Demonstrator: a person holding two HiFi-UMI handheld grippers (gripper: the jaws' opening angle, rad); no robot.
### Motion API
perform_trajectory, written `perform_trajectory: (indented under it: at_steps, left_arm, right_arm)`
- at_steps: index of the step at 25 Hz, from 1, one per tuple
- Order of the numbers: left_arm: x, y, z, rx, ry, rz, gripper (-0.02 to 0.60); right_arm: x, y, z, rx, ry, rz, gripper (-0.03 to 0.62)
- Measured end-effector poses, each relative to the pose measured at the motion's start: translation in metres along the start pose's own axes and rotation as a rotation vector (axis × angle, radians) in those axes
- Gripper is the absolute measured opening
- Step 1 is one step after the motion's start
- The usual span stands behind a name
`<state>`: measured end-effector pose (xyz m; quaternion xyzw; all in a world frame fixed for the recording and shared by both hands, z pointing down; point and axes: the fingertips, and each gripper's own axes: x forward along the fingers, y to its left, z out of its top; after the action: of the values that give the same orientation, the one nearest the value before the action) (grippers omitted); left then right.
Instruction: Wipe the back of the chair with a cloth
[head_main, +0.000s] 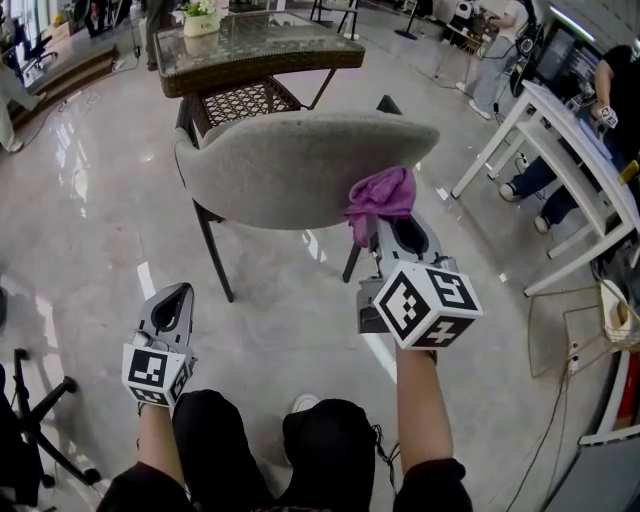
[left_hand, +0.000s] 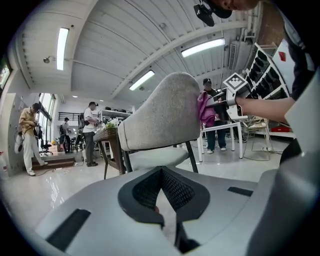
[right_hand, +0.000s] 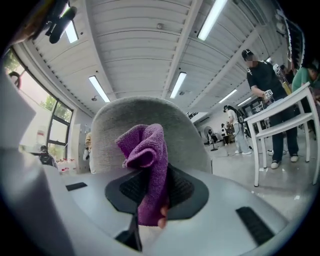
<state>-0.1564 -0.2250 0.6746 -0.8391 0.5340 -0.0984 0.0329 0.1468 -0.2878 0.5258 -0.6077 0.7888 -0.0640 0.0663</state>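
Note:
A grey upholstered chair (head_main: 290, 165) on dark legs stands in front of me, its curved back (right_hand: 145, 120) toward me. My right gripper (head_main: 395, 232) is shut on a purple cloth (head_main: 380, 195), and the bunched cloth (right_hand: 147, 160) touches the right part of the chair back. From the left gripper view the cloth (left_hand: 204, 107) lies against the back's right edge (left_hand: 165, 112). My left gripper (head_main: 172, 310) hangs low at the left, clear of the chair, jaws shut with nothing between them.
A wicker table with a glass top (head_main: 255, 50) and a plant pot (head_main: 201, 18) stands behind the chair. A white table (head_main: 560, 130) with people at it is at the right. An office chair base (head_main: 30, 420) sits at the lower left. Glossy floor (head_main: 90, 230) lies around.

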Motion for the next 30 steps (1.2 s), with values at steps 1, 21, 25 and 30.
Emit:
perform_trajectory:
  at_steps: [1,21,25,30]
  left_arm:
    - [0.002,-0.001,-0.001,0.002,0.005,-0.003,0.009]
    - [-0.009,-0.005,-0.007,0.005,0.034,-0.008,0.009]
    - [-0.025,0.003,-0.014,0.002,0.042,0.013,0.009]
    - [-0.044,0.02,-0.021,-0.008,0.055,0.057,0.009]
  right_arm:
    - [0.001,-0.008,0.0,0.001,-0.001,-0.014,0.094]
    - [-0.015,0.064,-0.086,-0.127,0.087,0.093,0.094]
    - [0.006,0.119,-0.114,-0.14,0.149,0.217,0.094]
    - [0.034,0.145,-0.131,-0.158,0.176,0.247,0.094]
